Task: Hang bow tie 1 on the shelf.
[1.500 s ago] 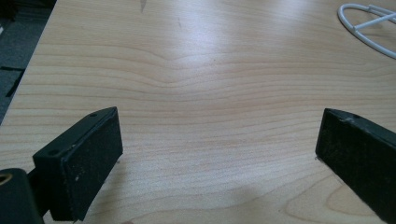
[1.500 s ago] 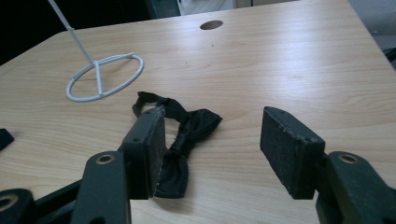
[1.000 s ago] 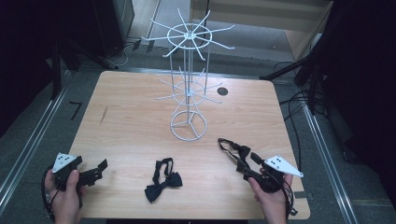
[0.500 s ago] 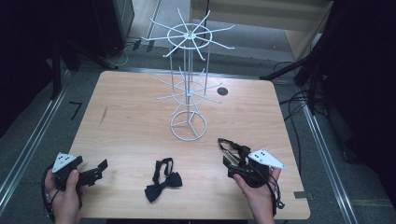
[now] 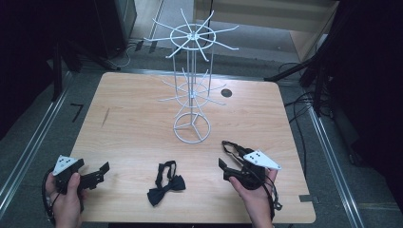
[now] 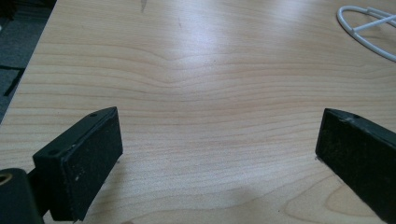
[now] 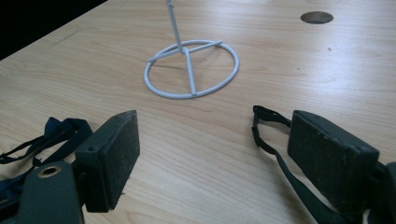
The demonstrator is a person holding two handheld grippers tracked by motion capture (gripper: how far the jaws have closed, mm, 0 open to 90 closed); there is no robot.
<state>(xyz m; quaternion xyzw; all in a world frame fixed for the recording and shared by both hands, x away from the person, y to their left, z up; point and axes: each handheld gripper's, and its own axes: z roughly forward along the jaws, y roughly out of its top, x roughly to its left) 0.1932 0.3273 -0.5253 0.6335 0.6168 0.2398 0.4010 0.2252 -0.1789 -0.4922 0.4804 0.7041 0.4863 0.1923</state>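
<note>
Black bow tie point(image 5: 165, 184) was lying flat on the pale wood surface point(image 5: 133, 123), roughly between the two tools, a bit nearer the right hand-held gripper point(image 5: 223, 154) than the left hand-held gripper point(image 5: 105, 167). From the right one's own camera the tie's strap point(image 7: 65, 128) sat just past the outer side of its left jaw, touching nothing. Another black strap point(image 7: 268, 122) lay looped on the wood right beside the right hand-held gripper's other jaw, part of it running under that jaw, but not pinched between the two. That tool's jaws had just been opening and stood wide apart with only bare wood in the gap. Straight ahead of it stood the white wire rack point(image 5: 191, 85), with its ring base point(image 7: 191, 69) well clear of the jaws. The left hand-held gripper was released too, jaws spread over plain wood, grasping nothing, with a sliver of the rack's ring point(image 6: 369, 32) far off to its upper right.
</note>
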